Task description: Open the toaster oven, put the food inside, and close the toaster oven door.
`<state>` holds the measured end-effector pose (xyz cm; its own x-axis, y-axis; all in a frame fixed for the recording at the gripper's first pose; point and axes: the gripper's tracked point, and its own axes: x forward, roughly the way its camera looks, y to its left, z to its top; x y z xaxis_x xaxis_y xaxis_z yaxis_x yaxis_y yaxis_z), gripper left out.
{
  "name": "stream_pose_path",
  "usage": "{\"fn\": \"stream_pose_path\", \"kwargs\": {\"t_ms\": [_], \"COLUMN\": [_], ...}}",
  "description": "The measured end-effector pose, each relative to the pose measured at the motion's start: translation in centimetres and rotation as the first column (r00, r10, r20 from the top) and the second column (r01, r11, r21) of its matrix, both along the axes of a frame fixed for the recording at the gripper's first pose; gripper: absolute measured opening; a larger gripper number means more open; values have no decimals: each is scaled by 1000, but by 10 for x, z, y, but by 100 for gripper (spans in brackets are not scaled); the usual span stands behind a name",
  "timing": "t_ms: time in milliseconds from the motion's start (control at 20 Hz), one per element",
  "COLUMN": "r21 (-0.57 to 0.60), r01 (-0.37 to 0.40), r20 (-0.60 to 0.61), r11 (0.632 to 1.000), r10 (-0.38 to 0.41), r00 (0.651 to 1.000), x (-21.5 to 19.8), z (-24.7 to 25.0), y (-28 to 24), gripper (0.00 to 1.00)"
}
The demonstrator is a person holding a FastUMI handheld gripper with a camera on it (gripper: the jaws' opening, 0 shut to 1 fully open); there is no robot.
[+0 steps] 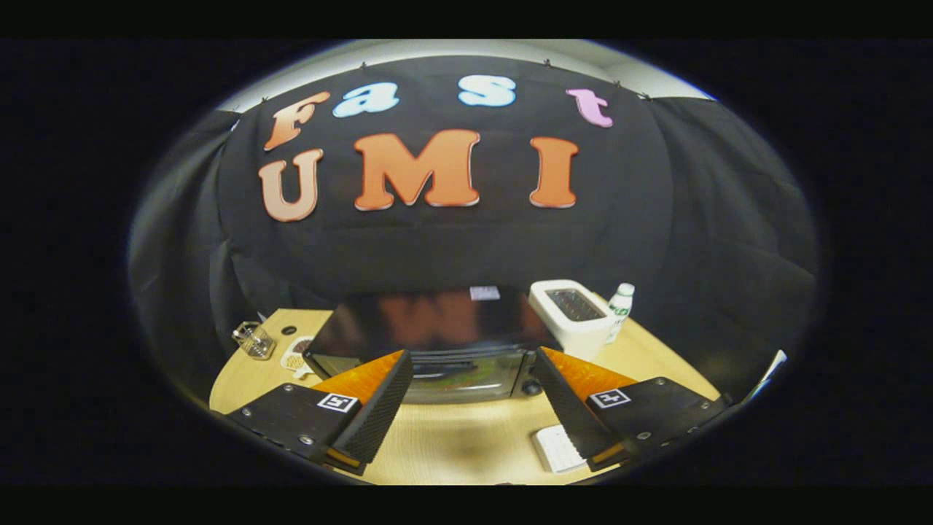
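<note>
Hovering above the wooden table (466,437), my claw (474,408) gapes wide and empty, fingers splayed to either side. At twelve o'clock, just beyond them, sits the toaster oven (430,343), a dark glossy box with a glass door that looks shut, though glare blurs it. Whether food lies inside I cannot tell, so this suits either opening or finishing.

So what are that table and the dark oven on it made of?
The table looks like pale wood or laminate: faint grain shows. The toaster oven, beyond the open gripper, seems glossy dark metal or glass; its top mirrors the wall.
</note>
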<state>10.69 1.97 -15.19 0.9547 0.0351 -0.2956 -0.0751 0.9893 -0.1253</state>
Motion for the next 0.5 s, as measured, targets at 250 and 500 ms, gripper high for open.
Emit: {"fn": "stream_pose_path", "kwargs": {"t_ms": [250,500], "r21": [11,-10], "r01": [-49,-58], "r20": [161,236], "r11": [999,998], "r10": [47,58], "r00": [986,970], "x": [-24,-47], "z": [97,151], "y": [-14,-53], "gripper": [99,99]}}
